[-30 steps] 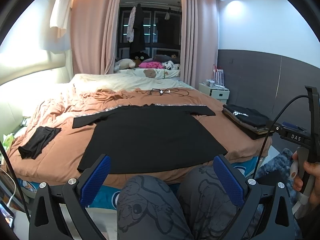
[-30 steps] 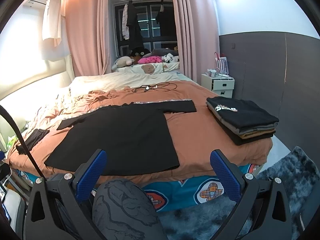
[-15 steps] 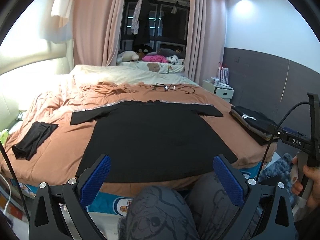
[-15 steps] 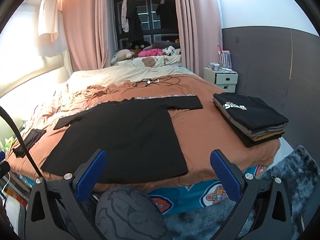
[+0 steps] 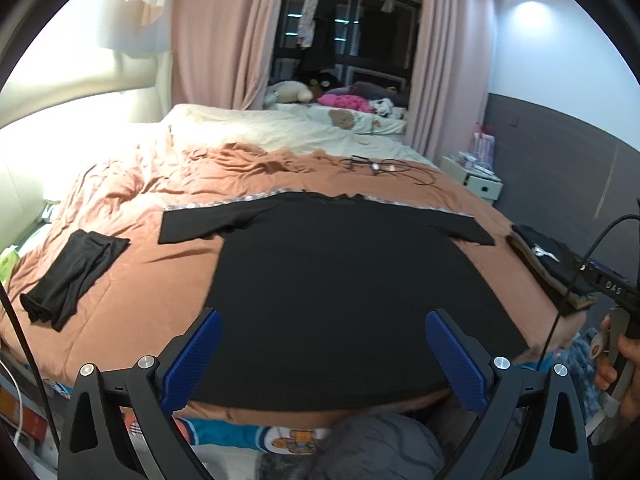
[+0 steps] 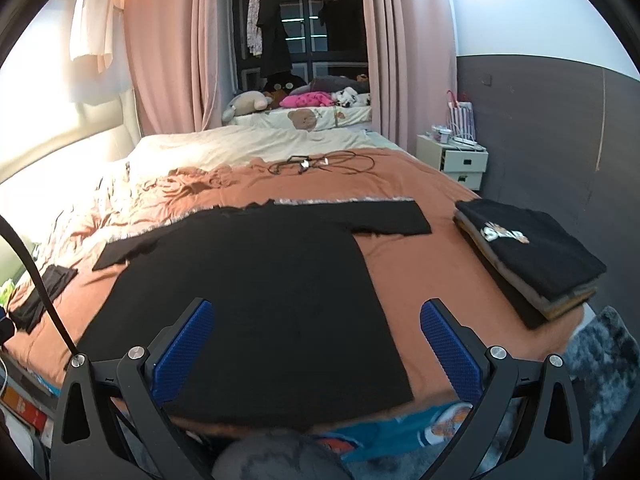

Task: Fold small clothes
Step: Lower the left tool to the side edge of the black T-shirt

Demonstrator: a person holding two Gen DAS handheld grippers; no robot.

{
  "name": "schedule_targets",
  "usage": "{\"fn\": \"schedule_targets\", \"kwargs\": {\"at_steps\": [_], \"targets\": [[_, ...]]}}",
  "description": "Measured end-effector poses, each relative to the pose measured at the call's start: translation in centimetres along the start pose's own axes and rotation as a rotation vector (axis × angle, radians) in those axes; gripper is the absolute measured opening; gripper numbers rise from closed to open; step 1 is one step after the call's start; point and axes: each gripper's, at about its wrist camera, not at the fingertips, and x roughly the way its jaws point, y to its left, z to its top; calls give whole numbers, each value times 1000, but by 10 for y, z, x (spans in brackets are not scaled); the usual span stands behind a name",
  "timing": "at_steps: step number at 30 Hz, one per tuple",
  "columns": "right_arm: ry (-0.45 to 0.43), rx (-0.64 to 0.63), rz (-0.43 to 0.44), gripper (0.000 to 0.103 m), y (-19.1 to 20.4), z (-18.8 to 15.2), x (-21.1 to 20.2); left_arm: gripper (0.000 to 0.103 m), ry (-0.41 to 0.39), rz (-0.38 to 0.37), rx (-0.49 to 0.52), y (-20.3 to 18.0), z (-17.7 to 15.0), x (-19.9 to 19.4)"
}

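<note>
A black shirt is spread flat on the bed. Both the left gripper and the right gripper are held wide apart, empty. "DAS" is read on the right tool.

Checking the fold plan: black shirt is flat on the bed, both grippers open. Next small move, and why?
Probably lower the left gripper and right gripper to the shirt's near hem. Both are open and empty above it, and the shirt lies spread flat, unfolded.

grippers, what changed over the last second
Both grippers, left and right, moved forward and over the near hem of the black shirt; the person's knees dropped low in view. Nothing was grasped; both stay open. Shirt, folded stack and bed are unchanged.
</note>
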Motion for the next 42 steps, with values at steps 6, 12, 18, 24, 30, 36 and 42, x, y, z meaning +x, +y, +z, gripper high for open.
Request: {"fn": "schedule_targets", "kwargs": {"at_steps": [6, 12, 18, 24, 30, 36, 42], "targets": [[-13, 10, 59, 103, 10, 12, 39, 99, 31, 65, -40, 29, 14, 27], [35, -40, 127, 103, 22, 25, 83, 95, 51, 127, -84, 62, 22, 49], [71, -57, 182, 103, 32, 46, 115, 95, 31, 163, -134, 97, 34, 62], [96, -69, 250, 103, 47, 63, 142, 90, 29, 195, -157, 125, 45, 71], [110, -84, 310, 103, 56, 75, 167, 88, 33, 221, -178, 154, 57, 79], [123, -95, 383, 103, 65, 91, 195, 88, 42, 245, -201, 185, 71, 89], [147, -99, 464, 103, 69, 107, 219, 83, 80, 245, -229, 218, 85, 113]]}}
